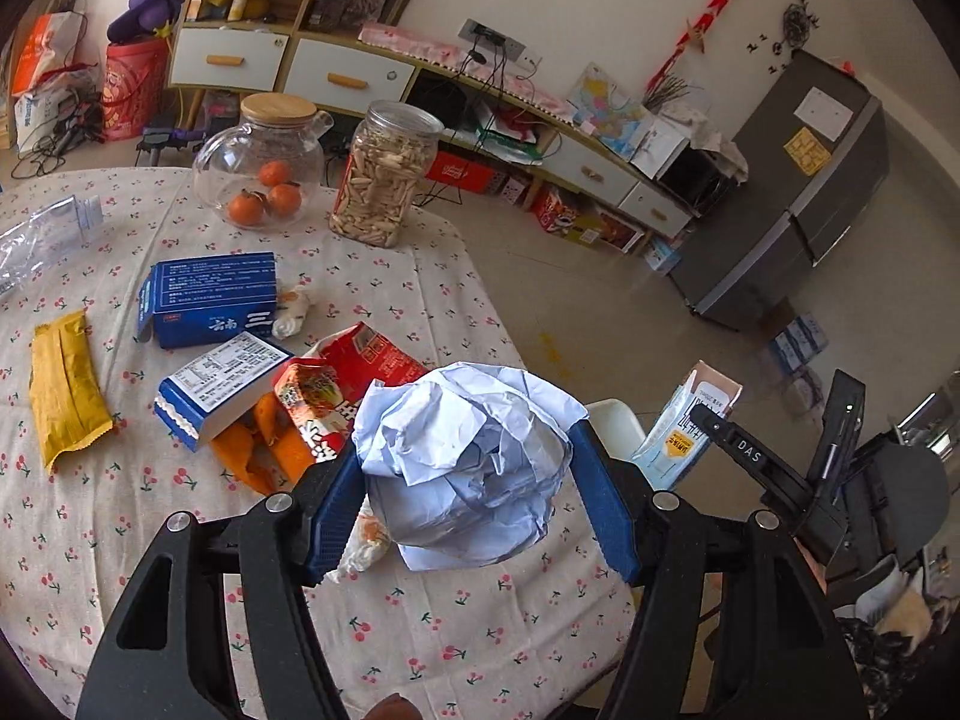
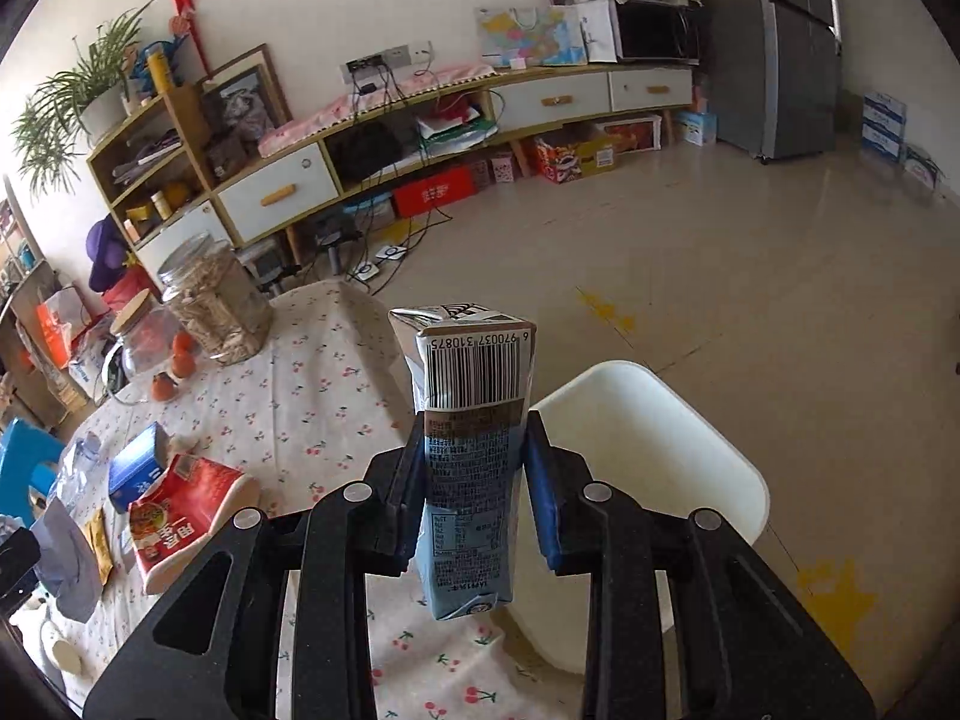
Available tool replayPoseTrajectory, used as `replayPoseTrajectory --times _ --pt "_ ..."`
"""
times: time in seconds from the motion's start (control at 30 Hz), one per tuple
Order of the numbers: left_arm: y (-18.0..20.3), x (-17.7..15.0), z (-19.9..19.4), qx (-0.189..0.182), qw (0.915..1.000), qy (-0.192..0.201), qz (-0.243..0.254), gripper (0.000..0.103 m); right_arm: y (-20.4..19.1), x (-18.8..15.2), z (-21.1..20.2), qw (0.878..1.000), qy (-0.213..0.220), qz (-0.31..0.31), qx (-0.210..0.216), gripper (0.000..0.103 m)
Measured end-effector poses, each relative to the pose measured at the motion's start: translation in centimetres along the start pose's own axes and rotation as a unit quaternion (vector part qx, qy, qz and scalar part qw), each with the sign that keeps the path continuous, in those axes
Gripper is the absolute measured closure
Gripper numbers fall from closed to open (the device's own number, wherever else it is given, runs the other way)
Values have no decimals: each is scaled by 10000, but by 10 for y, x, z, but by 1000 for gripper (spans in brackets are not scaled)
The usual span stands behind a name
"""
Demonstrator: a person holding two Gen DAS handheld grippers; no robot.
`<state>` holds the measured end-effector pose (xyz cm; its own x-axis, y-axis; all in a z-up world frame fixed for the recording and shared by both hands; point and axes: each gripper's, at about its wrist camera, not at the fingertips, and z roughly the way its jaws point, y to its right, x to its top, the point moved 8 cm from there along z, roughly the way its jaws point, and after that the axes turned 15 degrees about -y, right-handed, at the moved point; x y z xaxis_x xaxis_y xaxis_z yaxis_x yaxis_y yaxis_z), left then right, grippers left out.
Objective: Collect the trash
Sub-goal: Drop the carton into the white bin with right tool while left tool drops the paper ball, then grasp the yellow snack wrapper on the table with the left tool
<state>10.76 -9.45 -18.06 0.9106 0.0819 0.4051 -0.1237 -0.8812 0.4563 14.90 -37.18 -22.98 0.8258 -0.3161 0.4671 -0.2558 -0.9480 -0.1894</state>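
Trash pickup underway: left gripper (image 1: 468,480) clamps crumpled paper (image 1: 468,468), right gripper (image 2: 474,480) clamps a drink carton (image 2: 471,462), while boxes (image 1: 210,300) and wrappers (image 1: 66,384) remain at frame left on the table (image 1: 420,630).

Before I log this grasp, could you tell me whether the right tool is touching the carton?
Touching. The right wrist view shows the right tool with both blue pads pressed against the sides of the carton, holding it upright.

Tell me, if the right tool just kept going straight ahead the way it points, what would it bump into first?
Probably nothing nearby: the right tool, shut on the milk carton, points past the table edge over bare floor. Depth is unclear.
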Motion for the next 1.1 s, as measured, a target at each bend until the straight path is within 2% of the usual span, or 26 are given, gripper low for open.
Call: replayPoseTrajectory --times 0.03,0.1,0.17,0.23,0.37,0.6,0.8,0.87,0.97,1.03,1.1 --pt "12 1 12 -48 10000 -52 27 38 11 0 8 9998 -147 104 -109 73" --pt "32 1 38 -193 9996 -198 24 38 31 -2 17 9983 -325 327 -358 60" --pt "50 1 64 -304 9988 -378 -28 38 49 -2 14 9967 -271 563 -526 35" --pt "65 -1 86 -377 9979 -519 -40 38 71 -2 -1 9941 -68 841 -678 24" --pt "90 0 121 -376 9970 -680 46 38 92 -4 -13 9907 99 803 -1090 13" --pt "126 -10 168 -296 9941 -990 316 38 116 -3 -22 9841 172 776 -1586 8" --pt "143 -19 206 -80 9905 -1264 545 37 130 -5 -27 9820 141 924 -1644 8" --pt "147 -19 213 -7 9896 -1298 615 35 131 -4 -28 9819 165 944 -1631 8" --pt "149 -19 211 97 9892 -1279 702 22 128 -5 -30 9821 200 933 -1626 8" --pt "149 -19 206 225 9893 -1198 797 19 126 -3 -32 9819 246 924 -1634 8" --pt "143 -18 198 522 9887 -1088 886 19 122 -3 -34 9816 316 893 -1657 7"
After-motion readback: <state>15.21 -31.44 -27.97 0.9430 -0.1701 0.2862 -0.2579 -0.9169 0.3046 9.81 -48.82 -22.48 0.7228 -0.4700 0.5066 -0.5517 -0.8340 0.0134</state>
